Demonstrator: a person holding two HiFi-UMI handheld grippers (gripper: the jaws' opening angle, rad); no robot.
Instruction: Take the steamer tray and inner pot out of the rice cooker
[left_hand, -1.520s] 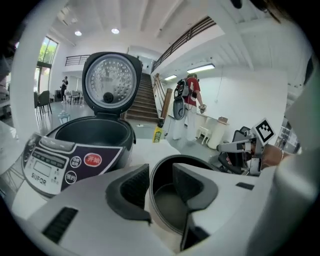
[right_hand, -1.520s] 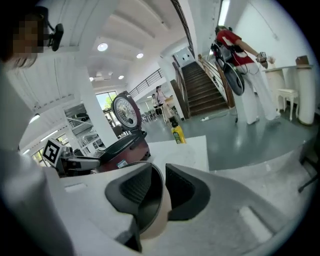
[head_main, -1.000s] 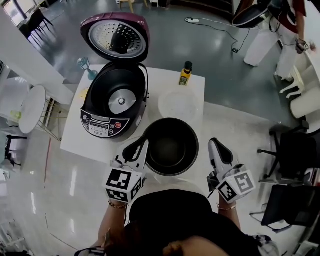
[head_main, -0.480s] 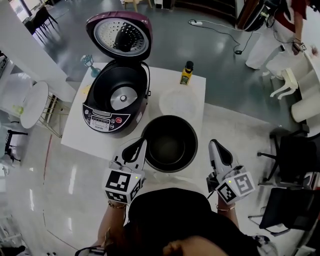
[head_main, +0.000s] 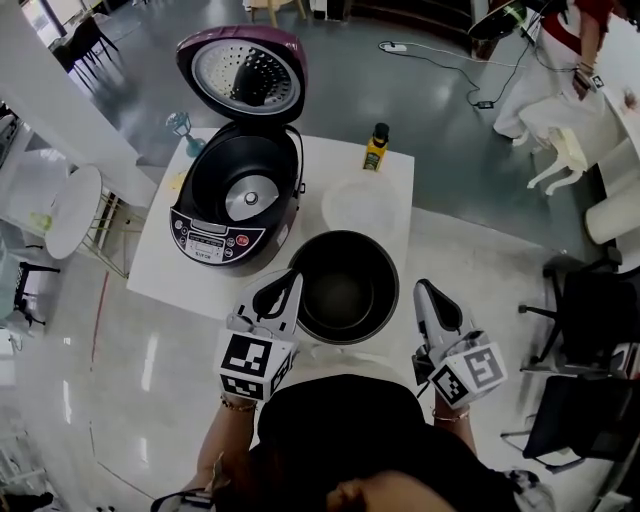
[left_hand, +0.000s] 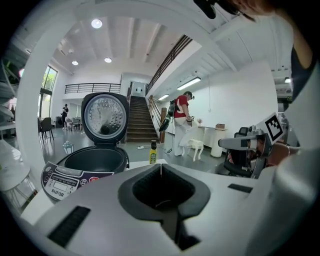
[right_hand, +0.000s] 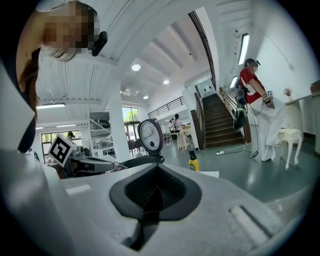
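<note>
Inner pot (head_main: 343, 292) is out, sitting empty on the white table (head_main: 160, 270) at lower centre of the head view. The pale steamer tray (head_main: 360, 205) lies just above it, and the open rice cooker (head_main: 215, 238) stands at upper left, its well bare. Left gripper (head_main: 291, 280) and right gripper (head_main: 424, 289) flank the pot, jaws pressed together on nothing. Job looks done. The danger now — the pot seems close to the table's near edge, with the left tip just beside its rim. One careless nudge could send it off.
</note>
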